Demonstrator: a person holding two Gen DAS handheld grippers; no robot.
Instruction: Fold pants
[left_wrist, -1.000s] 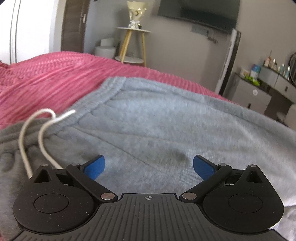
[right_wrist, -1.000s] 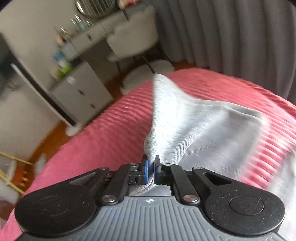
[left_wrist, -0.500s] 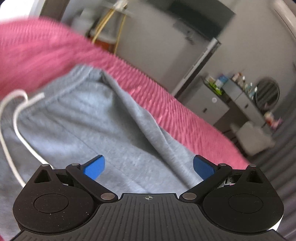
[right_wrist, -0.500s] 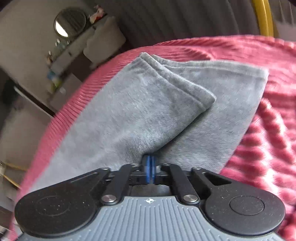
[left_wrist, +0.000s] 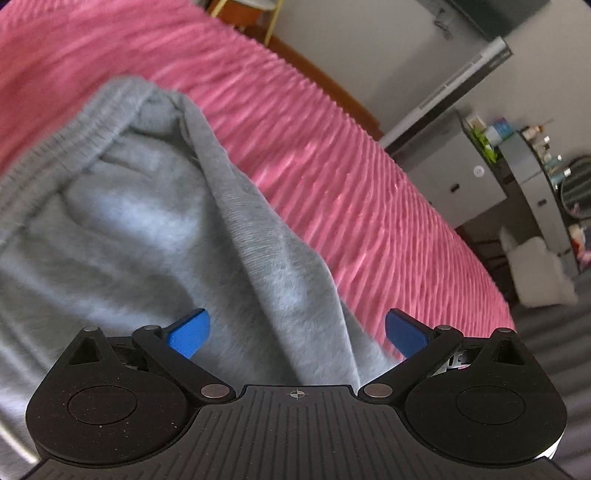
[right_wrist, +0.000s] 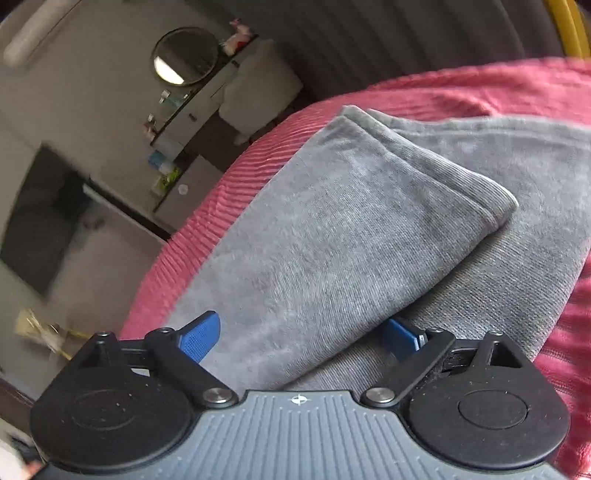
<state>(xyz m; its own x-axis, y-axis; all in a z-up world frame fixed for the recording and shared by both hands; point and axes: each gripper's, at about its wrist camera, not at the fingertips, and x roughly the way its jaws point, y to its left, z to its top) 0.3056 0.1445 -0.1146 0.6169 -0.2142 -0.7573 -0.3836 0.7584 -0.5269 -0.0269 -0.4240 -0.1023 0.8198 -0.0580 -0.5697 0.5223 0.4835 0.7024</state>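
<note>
Grey sweatpants (left_wrist: 155, 229) lie on a pink ribbed bedspread (left_wrist: 332, 166). The left wrist view shows the elastic waistband (left_wrist: 88, 122) at upper left and a raised fold running down toward the camera. My left gripper (left_wrist: 297, 332) hangs open over that fold, pads clear of the cloth. In the right wrist view one pant leg (right_wrist: 351, 229) lies folded over the other, hems at the far end. My right gripper (right_wrist: 299, 338) has its jaws opening wide; the folded leg lies between the blue pads, not pinched.
The bedspread edge (right_wrist: 177, 251) drops to the floor on the left of the right wrist view. Beyond it stand a dresser with bottles (left_wrist: 517, 173), a round mirror (right_wrist: 184, 55) and a white chair (left_wrist: 539, 269). Grey curtains (right_wrist: 406, 37) hang behind the bed.
My right gripper let go of the pant leg and spread its jaws, after laying that leg over the other. My left gripper swung right along the pants, and the drawstring left its view.
</note>
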